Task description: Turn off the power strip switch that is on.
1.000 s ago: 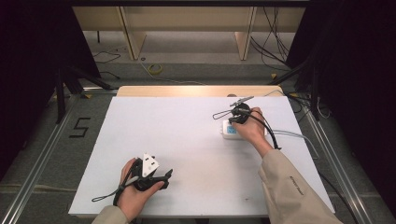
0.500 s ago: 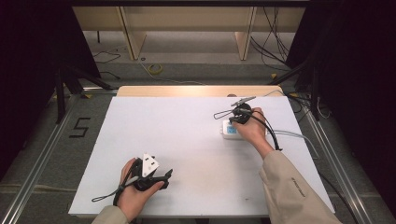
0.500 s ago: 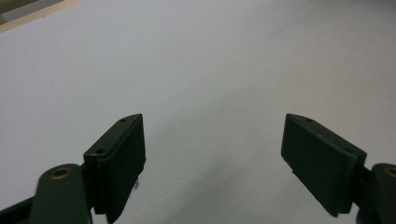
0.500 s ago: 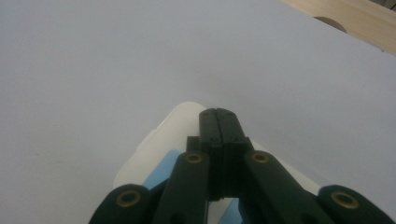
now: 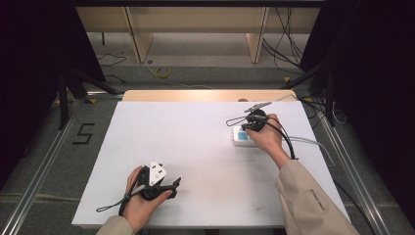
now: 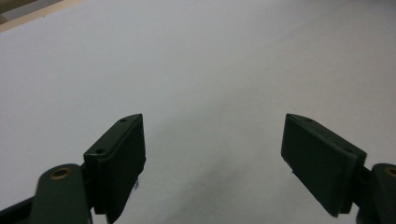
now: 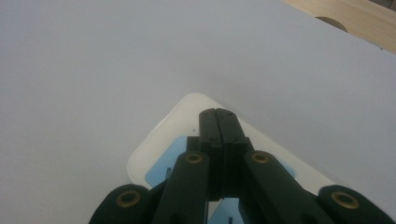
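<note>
right claw [image 7: 218, 114] clenched, tip over small white rounded box with blue panel [image 7: 161, 140], frame centre-bottom | left claw [image 6: 212, 158] released, idle | pressing seemingly underway

A flat white device [image 5: 241, 136] with blue panels lies on the table's right half.

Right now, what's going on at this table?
A person is working with a pair of tongs in each hand at a white table. The right tongs are closed, jaws pressed together, with their tips over a small white device with blue panels that lies on the right half of the table; whether they touch it can't be told. The left tongs are wide open near the front left edge, holding nothing, with bare tabletop between the jaws.
</note>
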A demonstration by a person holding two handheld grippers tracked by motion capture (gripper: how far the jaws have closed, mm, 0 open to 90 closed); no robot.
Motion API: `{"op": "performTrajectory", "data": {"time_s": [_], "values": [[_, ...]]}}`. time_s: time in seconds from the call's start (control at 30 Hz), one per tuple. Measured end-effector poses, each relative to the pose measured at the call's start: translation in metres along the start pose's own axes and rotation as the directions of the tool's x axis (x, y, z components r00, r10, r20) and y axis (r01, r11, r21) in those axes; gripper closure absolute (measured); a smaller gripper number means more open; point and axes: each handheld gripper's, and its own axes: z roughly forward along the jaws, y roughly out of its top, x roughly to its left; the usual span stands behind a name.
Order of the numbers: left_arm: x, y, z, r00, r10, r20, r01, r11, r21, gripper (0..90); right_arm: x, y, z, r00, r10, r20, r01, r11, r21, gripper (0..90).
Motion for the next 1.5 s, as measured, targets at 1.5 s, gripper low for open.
{"op": "performTrajectory", "data": {"time_s": [1.5], "values": [[0.000, 0.000, 0.000, 1.0000, -0.004, 0.000, 0.004, 1.0000, 0.003, 21.6, 0.015, -0.034, -0.043, 0.9982, -0.051, -0.031, 0.049, 0.997, -0.054, 90.0]]}}
